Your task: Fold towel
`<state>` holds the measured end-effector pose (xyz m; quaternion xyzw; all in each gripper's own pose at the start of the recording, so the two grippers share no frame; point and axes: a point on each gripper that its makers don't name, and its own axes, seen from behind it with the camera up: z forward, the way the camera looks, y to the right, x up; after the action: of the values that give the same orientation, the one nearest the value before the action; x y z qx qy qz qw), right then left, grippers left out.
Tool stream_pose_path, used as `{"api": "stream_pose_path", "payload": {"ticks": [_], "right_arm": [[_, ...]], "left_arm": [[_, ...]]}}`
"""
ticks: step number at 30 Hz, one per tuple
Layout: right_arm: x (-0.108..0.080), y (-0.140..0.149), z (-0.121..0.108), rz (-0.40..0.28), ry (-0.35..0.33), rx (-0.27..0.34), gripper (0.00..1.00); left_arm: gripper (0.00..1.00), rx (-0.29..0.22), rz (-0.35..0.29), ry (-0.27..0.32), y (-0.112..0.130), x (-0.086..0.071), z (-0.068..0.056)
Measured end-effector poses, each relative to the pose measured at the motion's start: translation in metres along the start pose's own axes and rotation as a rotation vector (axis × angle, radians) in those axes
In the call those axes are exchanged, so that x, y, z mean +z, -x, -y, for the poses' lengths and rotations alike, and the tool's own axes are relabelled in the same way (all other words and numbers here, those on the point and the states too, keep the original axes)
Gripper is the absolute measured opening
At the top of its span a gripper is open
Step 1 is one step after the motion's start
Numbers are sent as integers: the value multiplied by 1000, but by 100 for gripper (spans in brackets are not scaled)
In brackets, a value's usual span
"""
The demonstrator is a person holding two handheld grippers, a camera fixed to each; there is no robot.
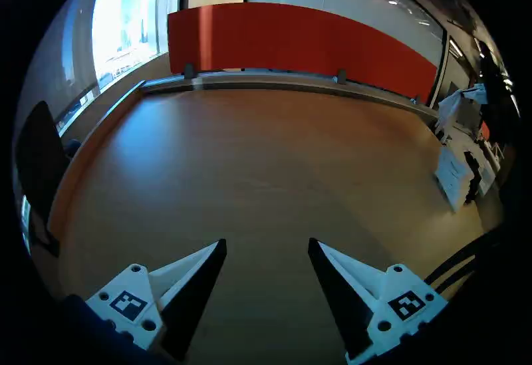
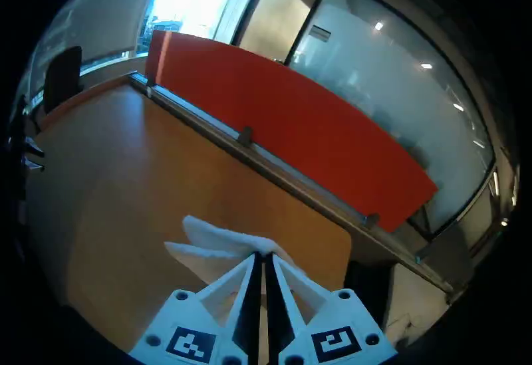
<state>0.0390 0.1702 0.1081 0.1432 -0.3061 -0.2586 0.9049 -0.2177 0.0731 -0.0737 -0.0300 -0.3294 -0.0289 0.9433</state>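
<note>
In the right gripper view a white towel (image 2: pixel 219 242) hangs bunched in folds over the wooden table (image 2: pixel 113 185), pinched at its near edge by my right gripper (image 2: pixel 262 260), whose two fingers are pressed together on the cloth. In the left gripper view my left gripper (image 1: pixel 266 248) is open, its dark fingertips spread wide above the bare wooden table (image 1: pixel 266 165) with nothing between them.
A red divider panel (image 1: pixel 299 42) on a metal rail (image 1: pixel 279 80) runs along the table's far edge. A dark chair (image 1: pixel 40 159) stands at the left end. White boxes and clutter (image 1: pixel 459 165) sit off the right side. Glass walls stand behind.
</note>
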Motion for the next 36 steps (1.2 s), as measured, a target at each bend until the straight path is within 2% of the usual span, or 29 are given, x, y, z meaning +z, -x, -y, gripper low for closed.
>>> {"api": "stream_pose_path", "payload": {"ticks": [9, 17, 24, 36], "right_arm": [[-2, 12, -14, 16, 17, 19, 5], [-14, 31, -20, 35, 31, 39, 5], [-31, 66, -24, 68, 39, 74, 5], [-55, 134, -17, 149, 56, 144, 5]], "left_arm": [[91, 12, 1, 0, -1, -1, -2], [91, 18, 3, 8, -2, -1, -4], [91, 30, 5, 18, -1, -2, -9], [91, 47, 12, 33, 5, -6, -16]]}}
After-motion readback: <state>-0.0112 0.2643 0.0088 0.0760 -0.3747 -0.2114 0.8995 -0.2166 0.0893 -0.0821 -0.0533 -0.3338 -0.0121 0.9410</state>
